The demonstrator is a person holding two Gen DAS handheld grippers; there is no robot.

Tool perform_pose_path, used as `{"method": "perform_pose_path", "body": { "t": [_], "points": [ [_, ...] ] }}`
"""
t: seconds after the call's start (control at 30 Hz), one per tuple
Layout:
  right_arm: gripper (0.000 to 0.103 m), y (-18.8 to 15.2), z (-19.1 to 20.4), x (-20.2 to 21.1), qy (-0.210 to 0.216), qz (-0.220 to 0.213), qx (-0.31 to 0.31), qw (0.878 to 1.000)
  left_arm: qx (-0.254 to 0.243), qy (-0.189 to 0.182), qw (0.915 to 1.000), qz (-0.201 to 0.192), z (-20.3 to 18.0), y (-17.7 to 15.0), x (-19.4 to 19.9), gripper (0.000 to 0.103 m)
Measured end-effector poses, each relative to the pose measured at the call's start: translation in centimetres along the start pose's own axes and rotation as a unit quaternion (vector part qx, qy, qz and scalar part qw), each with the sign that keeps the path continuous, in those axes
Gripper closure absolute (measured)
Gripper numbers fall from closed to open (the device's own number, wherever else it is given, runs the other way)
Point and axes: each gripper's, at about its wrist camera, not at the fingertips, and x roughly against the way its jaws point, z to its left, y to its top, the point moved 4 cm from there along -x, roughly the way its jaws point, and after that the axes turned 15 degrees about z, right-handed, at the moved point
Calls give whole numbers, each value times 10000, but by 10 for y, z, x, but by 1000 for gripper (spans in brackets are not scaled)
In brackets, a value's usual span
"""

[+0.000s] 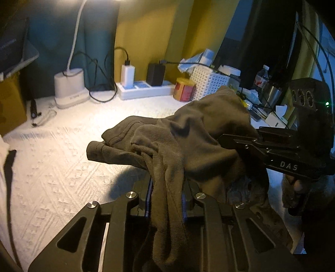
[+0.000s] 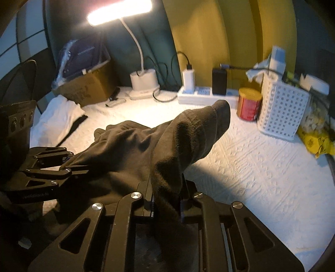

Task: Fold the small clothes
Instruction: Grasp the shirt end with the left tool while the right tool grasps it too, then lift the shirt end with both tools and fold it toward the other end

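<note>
Cloth: dark garment (image 1: 188, 134), bunched and lifted off the counter, strung between the two tongs; one thick fold runs down into the near tongs in each wrist view, and a loose end with a stitched hem (image 1: 117, 134) droops to the left.
Left tongs (image 1: 166, 200): clenched on a twisted rope of the garment, likely so the fabric cannot slide while it is raised.
Right tongs (image 2: 167, 198): clenched on another fold, with a cuff-like end (image 2: 217, 110) standing up past the grip; in the left view these tongs reach into the cloth from the right.
Why held so: my reading is that two separate grips let the person shake or spread the crumpled piece before laying it flat; no fold looks made yet.
Counter (image 1: 62, 167): white textured cover, brightly lit, with open space under the garment and to its left for spreading.
Lamp (image 2: 119, 12): white gooseneck, its base at the far edge, shining down on the work area.
Far edge: power strip (image 1: 144, 90) with chargers, red tin (image 2: 249, 106), white basket (image 2: 282, 110), all pushed back against the curtain.
Left side: white cloth (image 2: 58, 117) lies near a cardboard box (image 2: 83, 87), well apart from the dark garment.
Risk: the bunched grips may leave the garment twisted when it is set down.
</note>
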Motion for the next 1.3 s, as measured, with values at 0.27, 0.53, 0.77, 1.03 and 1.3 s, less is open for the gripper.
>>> {"method": "perform_pose_path", "body": {
  "t": [0.27, 0.53, 0.77, 1.03, 1.3],
  "points": [
    [86, -4, 21, 41, -61, -379, 112, 9992, -90, 82, 9993, -354, -12, -5, 30, 84],
    [87, -9, 41, 79, -272, -726, 214, 9968, -112, 155, 9965, -811, -25, -10, 63, 84],
    [87, -15, 58, 112, -390, -1032, 314, 9934, -284, 233, 9937, -1060, -36, -14, 88, 84],
    [87, -20, 84, 151, -518, -1409, 526, 9873, -375, 244, 9891, -1404, -44, -21, 119, 84],
    [87, -22, 110, 186, -590, -1806, 770, 9788, -379, 214, 9837, -1747, -45, -27, 150, 84]
  ]
}}
